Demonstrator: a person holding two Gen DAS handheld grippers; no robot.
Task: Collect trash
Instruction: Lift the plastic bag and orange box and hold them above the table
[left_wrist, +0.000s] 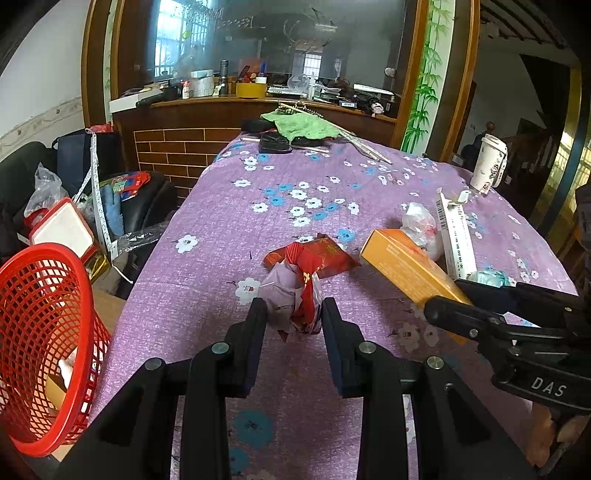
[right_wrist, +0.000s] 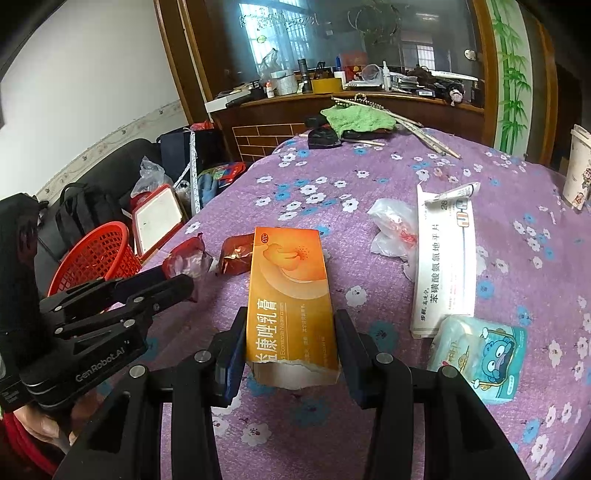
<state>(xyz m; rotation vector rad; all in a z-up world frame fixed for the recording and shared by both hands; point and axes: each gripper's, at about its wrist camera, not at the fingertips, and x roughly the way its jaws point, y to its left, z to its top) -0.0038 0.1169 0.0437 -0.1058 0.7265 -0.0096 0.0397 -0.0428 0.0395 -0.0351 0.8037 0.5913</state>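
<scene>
My left gripper (left_wrist: 294, 308) is shut on a crumpled red and clear wrapper (left_wrist: 295, 295) and holds it over the purple cloth. It shows in the right wrist view too (right_wrist: 186, 263). A second red wrapper (left_wrist: 317, 254) lies just beyond. My right gripper (right_wrist: 290, 320) is shut on an orange medicine box (right_wrist: 290, 291), also seen at the right of the left wrist view (left_wrist: 406, 269). A red mesh basket (left_wrist: 40, 321) stands off the table's left edge with some trash inside.
On the table (right_wrist: 332, 192) lie a clear plastic bag (right_wrist: 393, 229), a white medicine box (right_wrist: 445, 266), a small tube (right_wrist: 458, 192), a tissue pack (right_wrist: 480, 354) and a paper cup (left_wrist: 489, 164). A green cloth (left_wrist: 299, 123) and sticks lie at the far end. Clutter fills the floor at left.
</scene>
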